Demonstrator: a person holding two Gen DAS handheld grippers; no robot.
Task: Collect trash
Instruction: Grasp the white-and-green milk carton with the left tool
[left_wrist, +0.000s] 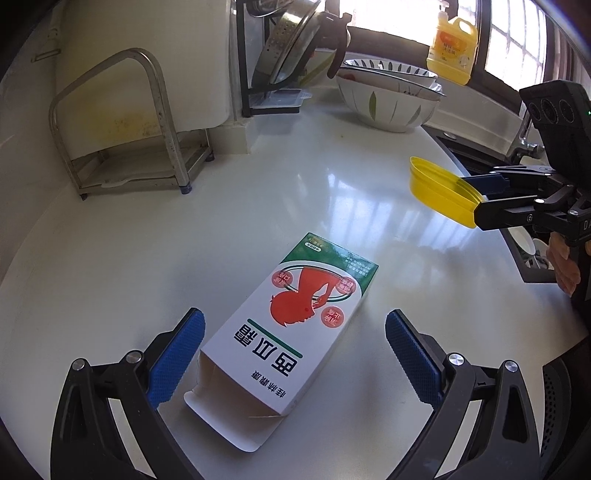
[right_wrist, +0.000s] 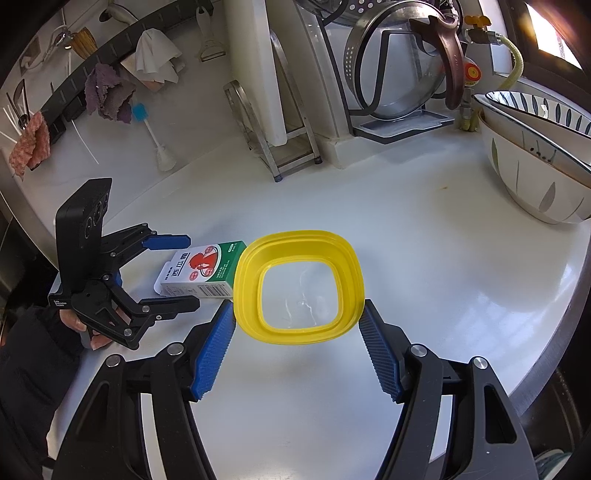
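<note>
An empty white and green medicine carton (left_wrist: 284, 332) with a red figure lies flat on the white counter (left_wrist: 325, 192), its open flap toward me. My left gripper (left_wrist: 295, 354) is open, its blue pads either side of the carton's near end, not touching. The carton also shows in the right wrist view (right_wrist: 201, 273), with the left gripper (right_wrist: 181, 273) around it. My right gripper (right_wrist: 297, 332) is shut on a yellow plastic lid frame with a clear middle (right_wrist: 299, 286), held above the counter. In the left wrist view the lid (left_wrist: 441, 192) hangs at the right in that gripper (left_wrist: 480, 192).
Stacked patterned bowls (left_wrist: 388, 96) stand at the back. A metal rack (left_wrist: 122, 129), a pot lid in a drainer (left_wrist: 291, 44) and a yellow detergent jug (left_wrist: 452, 48) line the back. The sink (left_wrist: 480, 162) is at the right. Cloths and brushes (right_wrist: 107, 92) hang on the wall.
</note>
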